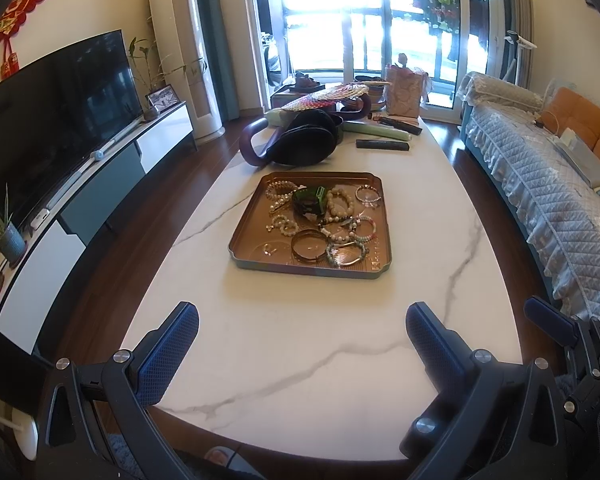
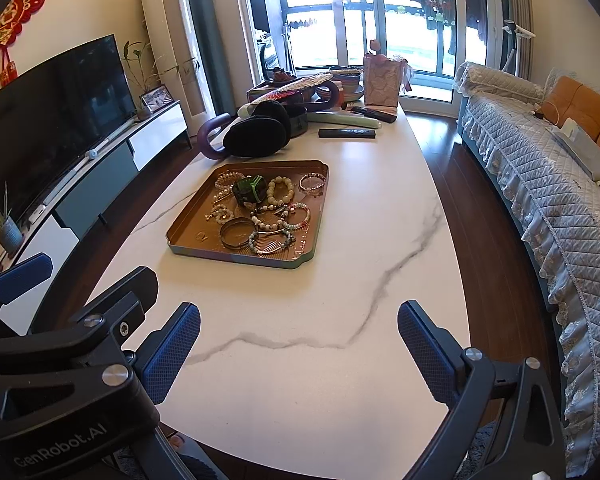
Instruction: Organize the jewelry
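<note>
A copper-coloured square tray [image 1: 246,240] [image 2: 184,232] sits mid-table with a pile of jewelry: several beaded bracelets [image 1: 339,204] [image 2: 280,191], a metal bangle [image 1: 309,245] [image 2: 238,233] and a small green box [image 1: 310,200] [image 2: 250,191]. My left gripper [image 1: 302,338] hovers over the near table edge, open and empty, well short of the tray. My right gripper [image 2: 299,336] is open and empty too, nearer the table's right side. In the right wrist view the left gripper's fingers [image 2: 22,274] show at the lower left.
White marble table [image 1: 300,320] [image 2: 340,280]. Behind the tray lie black earmuffs [image 1: 306,136] [image 2: 258,134], a purple handle, a woven fan, remotes [image 1: 382,145] [image 2: 346,133] and a pink bag [image 1: 404,92]. TV cabinet on the left, quilted sofa [image 2: 540,184] on the right.
</note>
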A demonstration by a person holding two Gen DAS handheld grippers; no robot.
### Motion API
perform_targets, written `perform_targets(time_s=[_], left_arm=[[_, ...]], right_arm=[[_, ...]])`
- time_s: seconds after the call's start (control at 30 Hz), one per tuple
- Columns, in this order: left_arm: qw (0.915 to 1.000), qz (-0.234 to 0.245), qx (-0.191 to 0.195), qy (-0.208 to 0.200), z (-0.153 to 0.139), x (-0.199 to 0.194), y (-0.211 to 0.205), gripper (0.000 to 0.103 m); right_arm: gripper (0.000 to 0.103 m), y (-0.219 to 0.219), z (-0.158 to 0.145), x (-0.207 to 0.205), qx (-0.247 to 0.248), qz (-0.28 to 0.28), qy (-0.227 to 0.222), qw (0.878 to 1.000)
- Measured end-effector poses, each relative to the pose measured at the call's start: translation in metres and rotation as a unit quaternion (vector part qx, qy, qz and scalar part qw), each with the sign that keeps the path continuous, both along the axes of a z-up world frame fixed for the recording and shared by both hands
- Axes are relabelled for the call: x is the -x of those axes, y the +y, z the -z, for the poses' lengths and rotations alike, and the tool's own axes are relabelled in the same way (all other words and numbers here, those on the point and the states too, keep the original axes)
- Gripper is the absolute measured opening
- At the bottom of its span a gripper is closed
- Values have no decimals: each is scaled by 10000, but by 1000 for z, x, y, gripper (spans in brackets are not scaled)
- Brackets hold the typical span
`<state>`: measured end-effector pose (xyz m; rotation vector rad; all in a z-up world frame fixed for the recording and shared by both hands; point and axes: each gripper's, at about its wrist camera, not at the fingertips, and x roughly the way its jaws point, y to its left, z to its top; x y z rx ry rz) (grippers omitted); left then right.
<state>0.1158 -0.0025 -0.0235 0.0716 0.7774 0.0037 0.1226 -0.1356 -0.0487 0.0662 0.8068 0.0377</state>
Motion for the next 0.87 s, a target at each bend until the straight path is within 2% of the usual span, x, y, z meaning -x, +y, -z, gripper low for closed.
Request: perform_targets(time_s=[0.87], left_arm=[[10000, 3, -31, 26, 2, 0, 1, 103]], right_arm=[[99, 3, 3, 3, -34, -51, 27, 10000]])
